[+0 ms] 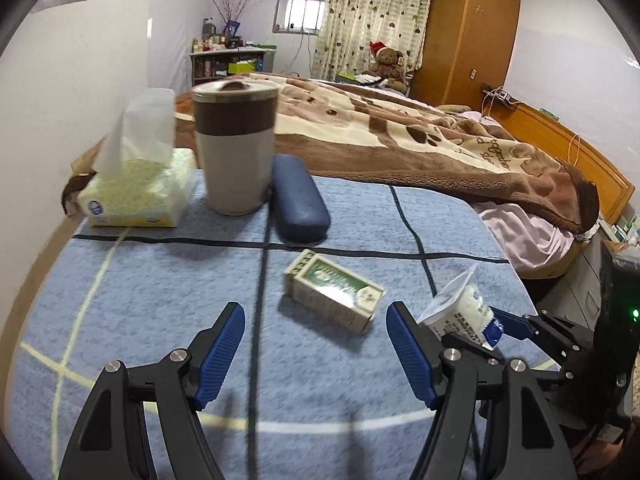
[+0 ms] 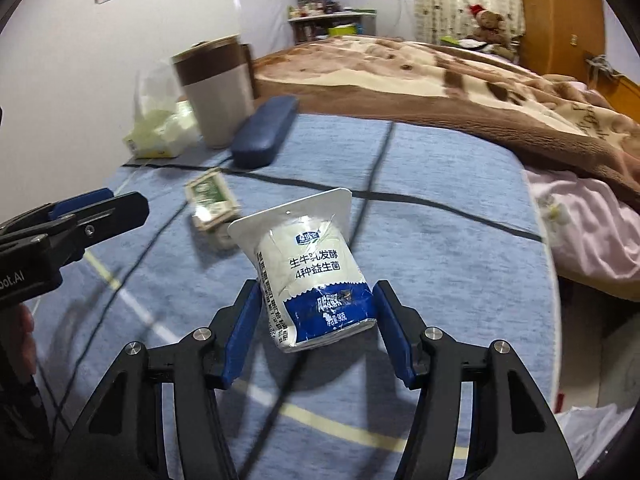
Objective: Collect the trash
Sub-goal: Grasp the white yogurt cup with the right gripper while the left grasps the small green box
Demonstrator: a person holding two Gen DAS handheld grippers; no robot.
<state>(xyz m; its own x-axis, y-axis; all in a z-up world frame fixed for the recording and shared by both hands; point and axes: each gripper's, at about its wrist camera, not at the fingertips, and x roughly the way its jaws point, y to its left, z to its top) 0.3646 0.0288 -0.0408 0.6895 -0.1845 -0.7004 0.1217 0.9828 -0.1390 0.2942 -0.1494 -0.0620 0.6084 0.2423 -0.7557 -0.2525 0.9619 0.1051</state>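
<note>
A white and blue yogurt cup point(image 2: 312, 272) with its foil lid peeled up sits tilted between the blue pads of my right gripper point(image 2: 317, 288), which is shut on its sides. The left wrist view shows the same cup point(image 1: 460, 312) at the right, with the right gripper point(image 1: 516, 326) behind it. A small green and white carton point(image 1: 334, 292) lies on its side on the blue checked cloth point(image 1: 160, 300). My left gripper point(image 1: 315, 312) hovers open just short of it, nothing between its fingers. In the right wrist view the carton point(image 2: 212, 200) is blurred, and the left gripper point(image 2: 92, 204) reaches in from the left.
At the back of the cloth stand a beige and brown tumbler point(image 1: 236, 148), a dark blue glasses case point(image 1: 298, 200) and a yellow tissue pack point(image 1: 136, 196). A bed with a brown blanket point(image 1: 400, 128) lies beyond. The cloth's right edge drops off toward pink bedding point(image 2: 592, 232).
</note>
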